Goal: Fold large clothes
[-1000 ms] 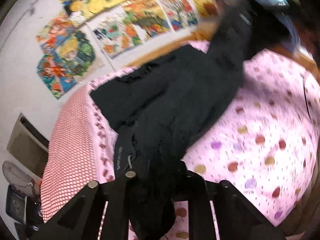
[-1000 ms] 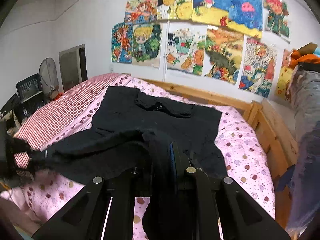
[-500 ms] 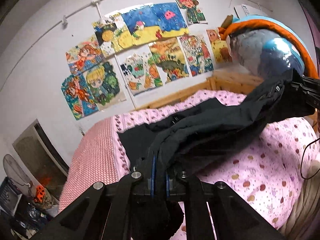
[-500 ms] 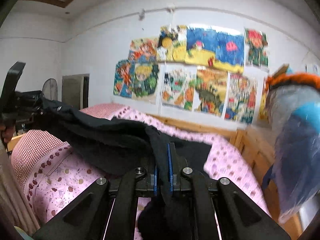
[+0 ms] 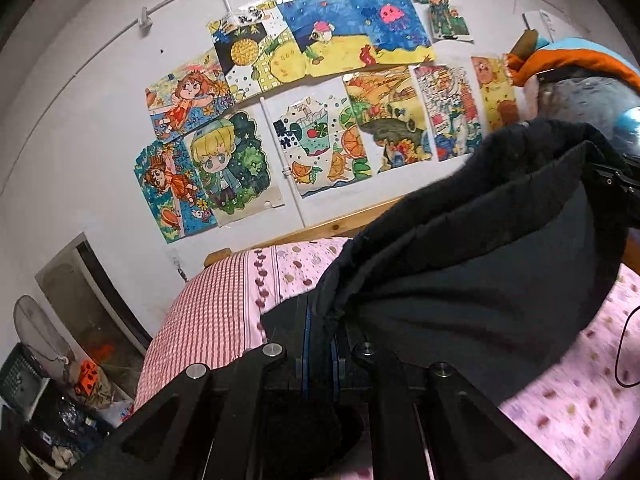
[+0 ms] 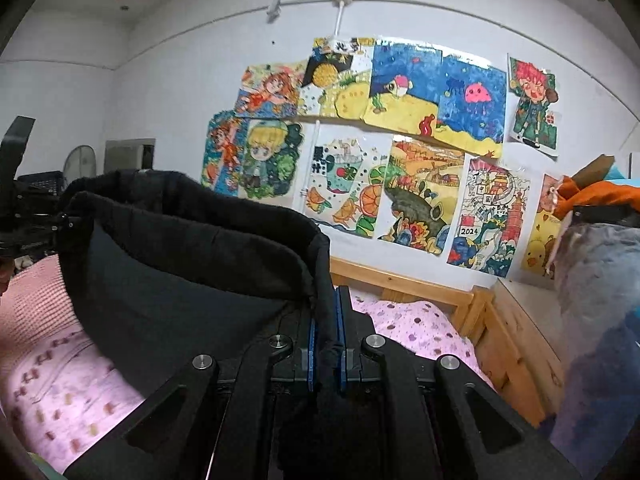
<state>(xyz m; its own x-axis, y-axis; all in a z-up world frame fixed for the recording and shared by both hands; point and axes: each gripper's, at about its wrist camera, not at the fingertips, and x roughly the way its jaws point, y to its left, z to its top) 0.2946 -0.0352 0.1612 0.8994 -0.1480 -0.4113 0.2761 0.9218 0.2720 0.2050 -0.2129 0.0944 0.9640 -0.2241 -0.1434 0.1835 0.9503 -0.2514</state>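
A large black garment [image 5: 472, 264] hangs in the air between both grippers, above the pink dotted bed [image 5: 580, 400]. My left gripper [image 5: 320, 320] is shut on one edge of the cloth, which bunches between its blue pads. My right gripper [image 6: 325, 320] is shut on the opposite edge of the same garment [image 6: 192, 280]. The cloth sags in a wide curve between them. Each view shows the other gripper at the far end of the fabric: the right gripper [image 5: 616, 188] and the left gripper [image 6: 28, 216].
A wall of colourful drawings [image 6: 380, 152] rises behind the wooden bed frame [image 6: 420, 284]. A red checked cover [image 5: 200, 328] lies at the bed's left. A grey and orange bundle [image 6: 600, 264] stands at the right. A fan and clutter [image 5: 36, 352] sit on the floor at left.
Both grippers have risen and lifted the black garment off the bed. It lay spread on the cover before and now hangs stretched between them, with the views tilted up toward the wall.
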